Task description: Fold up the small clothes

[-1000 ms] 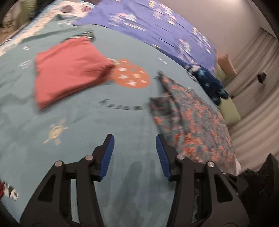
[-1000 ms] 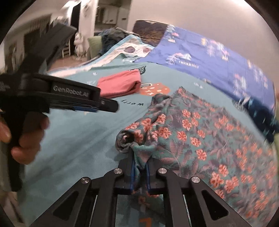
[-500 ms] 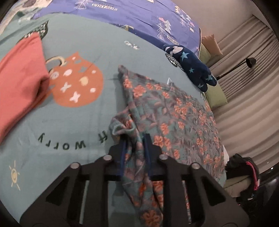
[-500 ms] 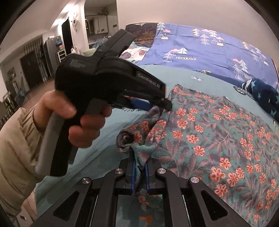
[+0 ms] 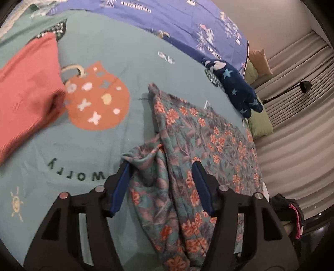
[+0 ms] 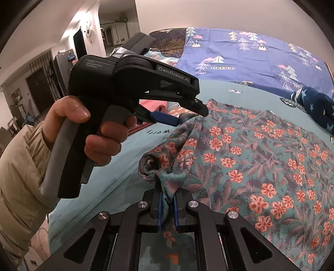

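Note:
A teal garment with orange flowers (image 5: 208, 141) lies spread on the teal bedspread (image 5: 133, 62), its near edge bunched into folds. My left gripper (image 5: 161, 164) straddles that bunched edge; its jaws are opening, the cloth lies loosely between the blue pads (image 5: 122, 183), and they do not clamp it. In the right wrist view a hand (image 6: 98, 143) holds the left gripper (image 6: 190, 116) over the garment (image 6: 250, 156). My right gripper (image 6: 167, 196) is shut on a pinched fold of the garment's near corner.
A folded red cloth (image 5: 27, 93) lies at the left on the bedspread. A navy star-print item (image 5: 233, 83) sits at the far right edge, below a purple blanket (image 5: 177, 18). Beyond the bed are a green cushion (image 5: 261, 123), curtains and dark clothes (image 5: 288, 210).
My left gripper swung right from the bare bedspread to the floral garment, shut on its bunched edge, and now stands open around it. The right gripper kept its hold.

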Demonstrator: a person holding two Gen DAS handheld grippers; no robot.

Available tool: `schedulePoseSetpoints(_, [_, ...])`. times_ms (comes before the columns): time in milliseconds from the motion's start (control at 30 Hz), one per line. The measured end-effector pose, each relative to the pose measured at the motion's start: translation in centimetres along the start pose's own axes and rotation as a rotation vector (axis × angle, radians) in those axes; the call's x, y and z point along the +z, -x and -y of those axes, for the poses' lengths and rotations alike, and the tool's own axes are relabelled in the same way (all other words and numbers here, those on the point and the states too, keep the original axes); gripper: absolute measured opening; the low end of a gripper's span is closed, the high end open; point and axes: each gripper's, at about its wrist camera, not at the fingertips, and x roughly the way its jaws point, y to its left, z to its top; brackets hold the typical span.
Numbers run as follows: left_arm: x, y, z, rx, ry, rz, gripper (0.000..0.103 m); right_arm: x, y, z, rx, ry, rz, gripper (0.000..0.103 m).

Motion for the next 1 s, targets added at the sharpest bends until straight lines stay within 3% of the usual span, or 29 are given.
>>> schedulePoseSetpoints(33, [0.1,-0.5,0.2,0.025,-0.010,-0.002,0.060,0.0,0.0,0.0,0.001,-0.001,0.000,0.007])
schedulePoseSetpoints(67, [0.1,-0.9,0.5,0.051,-0.027,0.003,0.054,0.0,0.0,-0.1,0.002,-0.002,0.002,0.007])
schedulePoseSetpoints(100, [0.2,-1.1,1.0,0.081,-0.050,0.014,0.032,0.0,0.1,-0.1,0.002,-0.003,0.003,0.007])
schedulePoseSetpoints(133, [0.3,-1.3,1.5,0.096,-0.080,0.015,0.022,-0.1,0.1,-0.1,0.003,-0.005,0.005,0.007])
schedulePoseSetpoints(200, [0.6,-1.1,2.4,0.090,-0.092,0.019,0.013,0.0,0.3,0.1,0.005,-0.013,0.015,0.007])
schedulePoseSetpoints(533, [2.1,0.6,10.2,0.127,-0.233,0.054,0.012,0.8,5.5,3.4,-0.002,-0.125,0.159,0.006])
schedulePoseSetpoints(800, [1.7,-0.4,18.7,0.153,-0.366,0.056,0.011,-0.5,10.7,8.2,-0.053,-0.235,0.261,0.006])
schedulePoseSetpoints(1000, [0.6,-3.4,26.1,0.145,-0.456,0.020,0.011,-2.5,14.9,12.9,-0.100,-0.330,0.332,0.006])
